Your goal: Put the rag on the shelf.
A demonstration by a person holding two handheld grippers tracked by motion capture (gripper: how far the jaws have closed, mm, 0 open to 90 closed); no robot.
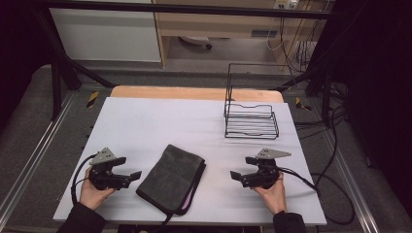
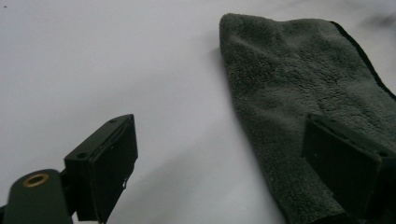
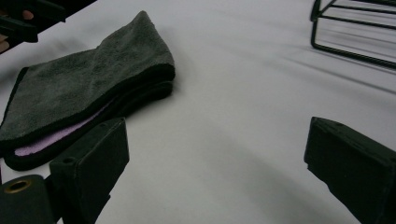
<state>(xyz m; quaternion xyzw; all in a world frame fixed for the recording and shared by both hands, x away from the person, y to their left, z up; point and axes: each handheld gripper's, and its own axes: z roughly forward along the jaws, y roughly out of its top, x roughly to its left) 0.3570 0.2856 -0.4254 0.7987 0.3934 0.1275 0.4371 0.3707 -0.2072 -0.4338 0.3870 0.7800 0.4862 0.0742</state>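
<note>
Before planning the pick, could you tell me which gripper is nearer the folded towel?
The left gripper: one jaw already overlaps the grey towel. The right gripper stands clear.

The high view looks forward and down from above the person's side, taking in the whole white table point(image 1: 160, 121) from a distance. The left gripper view sits low and close over the tabletop, facing along its own jaws toward the folded grey towel point(image 2: 299, 93) just ahead. The right gripper view, equally low, faces across the table to the same towel from its other side, with the wire rack point(image 3: 355, 32) at its upper right. All three views share the towel
</note>
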